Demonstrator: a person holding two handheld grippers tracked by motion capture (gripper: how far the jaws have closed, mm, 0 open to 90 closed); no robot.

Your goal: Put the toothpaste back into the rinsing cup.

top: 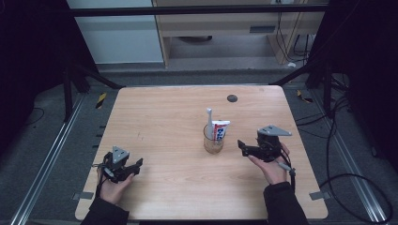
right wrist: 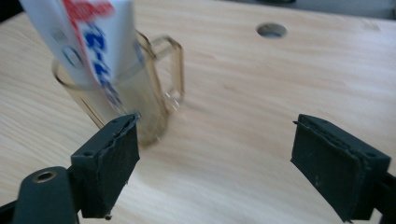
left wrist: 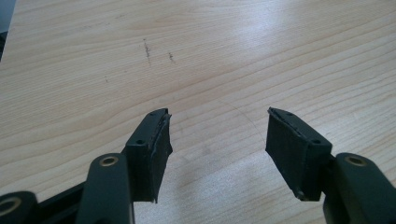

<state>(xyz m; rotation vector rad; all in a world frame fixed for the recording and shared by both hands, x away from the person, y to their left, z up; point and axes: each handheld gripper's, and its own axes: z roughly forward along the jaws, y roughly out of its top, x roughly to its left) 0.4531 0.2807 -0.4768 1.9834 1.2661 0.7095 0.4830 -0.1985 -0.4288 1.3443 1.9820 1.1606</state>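
bare wood around left gripper [top: 136,165], mug [top: 213,143] with toothpaste [top: 219,130] blocking table middle

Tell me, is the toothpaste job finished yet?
Mostly, it looks like. The toothpaste and a toothbrush already stand in the cup. Nothing is in hand: the right gripper is open beside the cup with nothing between its jaws, and the left gripper is open over bare table. I see nothing else lying on the table to put in.

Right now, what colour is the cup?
Clear amber-tinted cup, holding a white tube with red and blue print; best in the right gripper view.
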